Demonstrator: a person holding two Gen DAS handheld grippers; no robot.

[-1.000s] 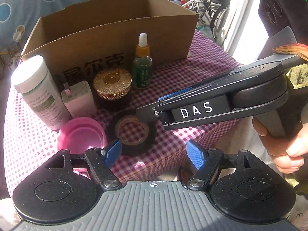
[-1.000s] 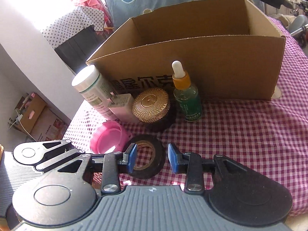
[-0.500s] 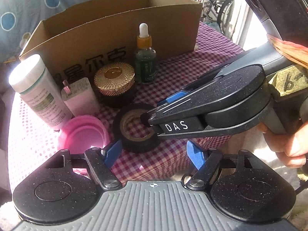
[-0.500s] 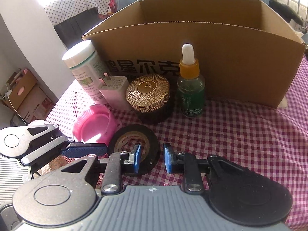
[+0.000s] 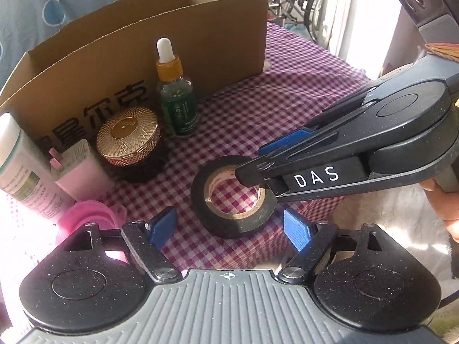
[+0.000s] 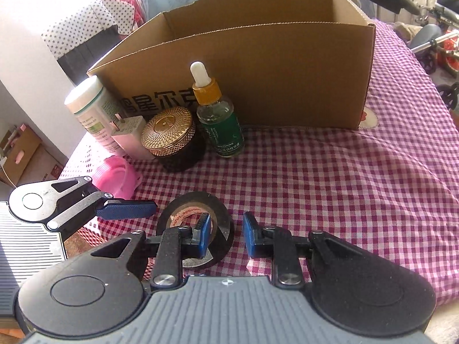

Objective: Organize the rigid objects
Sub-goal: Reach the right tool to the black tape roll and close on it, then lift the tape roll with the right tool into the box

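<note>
Tape [image 6: 198, 209] lies near the table's [image 6: 330, 189] front edge, well short of the box [image 6: 287, 80]. Right gripper [image 6: 223, 229], narrow, straddles the roll's wall, outer pad not yet touching. Left gripper [image 5: 229, 226] is opening wide, gripping nothing. Step: grasping. Next: pinch the wall, lift into the box.
</note>
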